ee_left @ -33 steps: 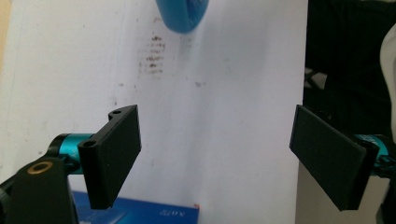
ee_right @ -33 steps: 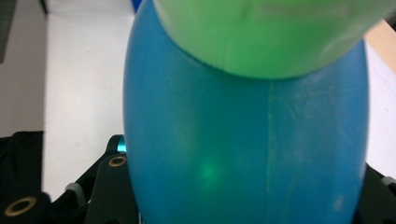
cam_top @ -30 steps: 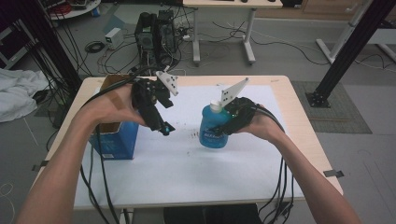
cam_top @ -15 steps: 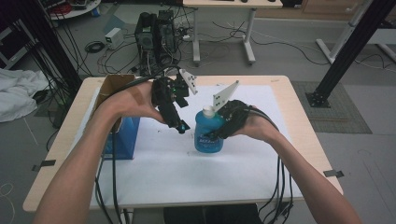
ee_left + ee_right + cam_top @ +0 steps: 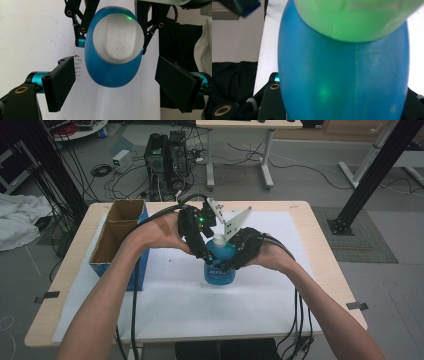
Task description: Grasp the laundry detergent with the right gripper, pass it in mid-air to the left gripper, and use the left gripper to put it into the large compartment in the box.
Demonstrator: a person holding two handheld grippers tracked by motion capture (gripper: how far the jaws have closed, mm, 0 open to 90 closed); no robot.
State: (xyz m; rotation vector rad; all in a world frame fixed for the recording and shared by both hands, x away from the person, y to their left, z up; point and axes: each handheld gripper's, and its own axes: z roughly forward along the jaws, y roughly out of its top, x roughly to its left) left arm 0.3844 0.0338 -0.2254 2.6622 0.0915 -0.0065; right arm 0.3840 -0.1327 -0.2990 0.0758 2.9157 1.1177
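Observation:
A blue bottle [image 5: 220, 268] with a white cap [image 5: 219, 239] stands on the white mat [image 5: 260, 300] at mid table. My right gripper [image 5: 226, 265] is shut on the bottle's body from the right; in the right gripper view the blue body [image 5: 342, 82] sits between the jaws, its cap [image 5: 357, 17] tinted green. My left gripper [image 5: 206, 249] hangs over the bottle from the left, open. In the left gripper view the cap [image 5: 118, 41] and the bottle's shoulder [image 5: 110, 75] lie between the two spread pads [image 5: 62, 82], which stand apart from it.
An open cardboard box with blue sides [image 5: 117, 237] stands at the table's left. Cables trail from both grippers over the front edge. Behind the table are computer cases [image 5: 167, 152], floor cables and another desk.
My left gripper has moved right, from beside the box to just above the bottle's cap. The right gripper and bottle have stayed almost in place.

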